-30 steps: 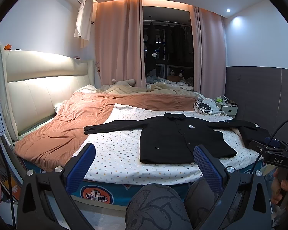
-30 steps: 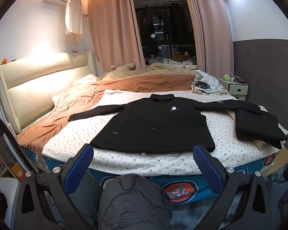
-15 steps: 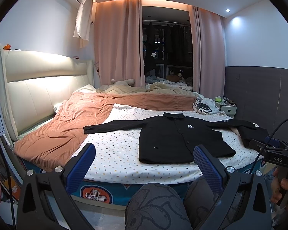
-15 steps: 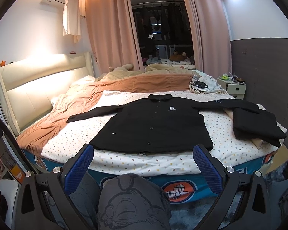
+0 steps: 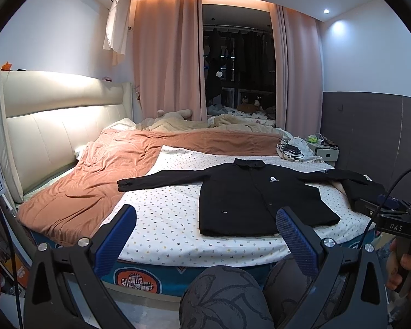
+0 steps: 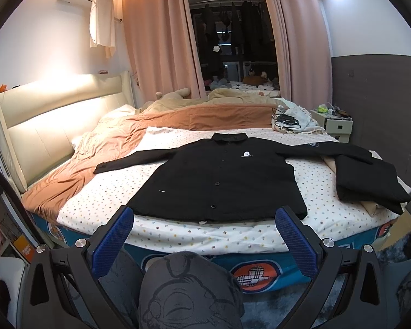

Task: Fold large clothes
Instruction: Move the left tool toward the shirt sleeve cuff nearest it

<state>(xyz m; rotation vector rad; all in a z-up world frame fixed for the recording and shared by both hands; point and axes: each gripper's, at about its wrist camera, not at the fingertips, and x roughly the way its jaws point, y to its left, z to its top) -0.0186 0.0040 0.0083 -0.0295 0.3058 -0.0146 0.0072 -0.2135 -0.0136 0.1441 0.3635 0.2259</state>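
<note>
A black button-front jacket lies flat and face up on the dotted sheet, collar toward the far side and both sleeves spread out sideways. Its left sleeve reaches toward the orange blanket. The right sleeve runs over a folded black garment at the bed's right edge. My left gripper is open and empty, held short of the bed's near edge. My right gripper is likewise open and empty, in front of the jacket's hem.
An orange blanket covers the bed's left side beside a padded headboard. A pile of cables and cloth sits at the far right, next to a nightstand. A person's patterned knees fill the foreground. A hand holds the other gripper at right.
Both views have shifted very slightly; the jacket and both grippers are as before.
</note>
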